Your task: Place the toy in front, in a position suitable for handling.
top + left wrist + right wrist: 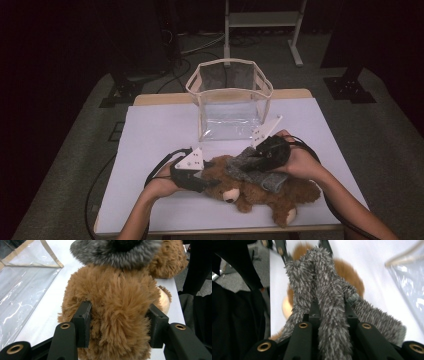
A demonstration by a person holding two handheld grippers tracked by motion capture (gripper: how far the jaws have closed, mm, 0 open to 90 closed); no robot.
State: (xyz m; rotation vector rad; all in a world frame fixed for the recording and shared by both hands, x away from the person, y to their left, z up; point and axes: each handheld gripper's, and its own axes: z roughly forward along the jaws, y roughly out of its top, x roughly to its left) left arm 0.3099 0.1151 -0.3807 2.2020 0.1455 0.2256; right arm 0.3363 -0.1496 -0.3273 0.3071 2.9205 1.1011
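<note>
Left gripper (117, 330) is clamping the teddy bear (260, 192) lying on the table's (150, 150) near edge, steadying it; right gripper (332, 315) is pinching the grey scarf (252, 167) draped over it, pulling it free.

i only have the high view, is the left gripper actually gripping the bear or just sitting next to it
Observer: Gripping. In the left gripper view its two pads press into the brown fur of the teddy bear from both sides.
Operator: and the right one, got the grey thing or not
Observer: Yes. The right gripper is shut on a fold of the grey fuzzy cloth, which bunches up between its jaws.
Operator: is the clear bag close to the bear
Observer: The left gripper view shows the clear bag just beside the bear, a strip of white table between them.
</note>
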